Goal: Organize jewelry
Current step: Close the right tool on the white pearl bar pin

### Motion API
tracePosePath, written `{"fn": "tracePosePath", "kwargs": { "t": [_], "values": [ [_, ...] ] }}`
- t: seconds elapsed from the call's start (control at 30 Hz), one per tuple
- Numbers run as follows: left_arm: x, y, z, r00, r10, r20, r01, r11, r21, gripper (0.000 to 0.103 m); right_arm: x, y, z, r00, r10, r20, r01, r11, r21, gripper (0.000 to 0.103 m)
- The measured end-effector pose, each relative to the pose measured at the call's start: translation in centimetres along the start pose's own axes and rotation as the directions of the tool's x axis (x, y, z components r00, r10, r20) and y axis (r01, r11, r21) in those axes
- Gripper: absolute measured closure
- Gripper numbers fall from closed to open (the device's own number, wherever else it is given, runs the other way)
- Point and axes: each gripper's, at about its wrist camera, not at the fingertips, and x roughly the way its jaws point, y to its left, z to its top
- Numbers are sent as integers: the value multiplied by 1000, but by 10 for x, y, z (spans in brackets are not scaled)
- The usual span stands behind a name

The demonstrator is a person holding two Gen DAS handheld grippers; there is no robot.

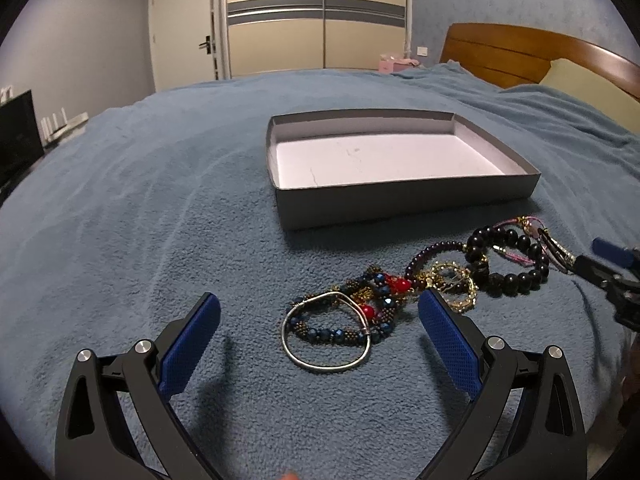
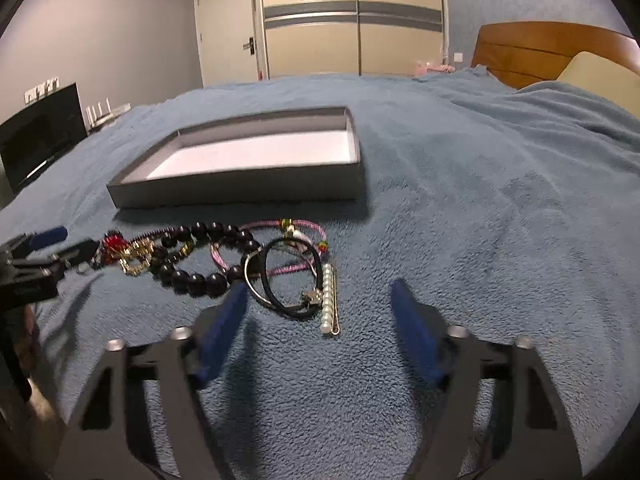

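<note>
A tangle of jewelry lies on the blue blanket in front of an empty grey box point(image 1: 400, 196) point(image 2: 240, 188). My left gripper point(image 1: 320, 298) is open low over the blanket. A silver bangle point(image 1: 326, 364) and a blue-and-red beaded bracelet point(image 1: 376, 292) lie between its fingers, untouched. My right gripper point(image 2: 320, 287) is open. A black cord loop point(image 2: 276, 300) and a pearl hair clip point(image 2: 329, 300) lie between its pads, and neither pad presses on them. A black bead bracelet point(image 1: 508, 276) point(image 2: 192, 278) and a pink cord bracelet point(image 2: 280, 225) lie nearer the box.
The blanket point(image 1: 160, 200) covers a bed with a wooden headboard point(image 1: 520, 52) and a pale pillow point(image 1: 588, 84) at the right. Behind the bed are a wardrobe point(image 1: 320, 16) and a door point(image 1: 180, 32). A dark screen point(image 2: 40, 136) stands at the left.
</note>
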Motion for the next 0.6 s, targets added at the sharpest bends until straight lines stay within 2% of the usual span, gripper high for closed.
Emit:
{"fn": "tracePosePath", "kwargs": {
  "t": [0.07,0.27,0.6],
  "values": [
    [0,2,1,1000,-2,4,2,1000,2,5,5,-1,-1,1000,-1,-17,1,1000,-2,55],
    [-2,4,1,1000,-8,17,8,1000,0,5,3,-7,1,1000,-12,5,12,1000,18,84],
    [-3,3,1,1000,-9,22,9,1000,9,5,6,-3,-1,1000,-11,-26,10,1000,-27,86]
  ]
}}
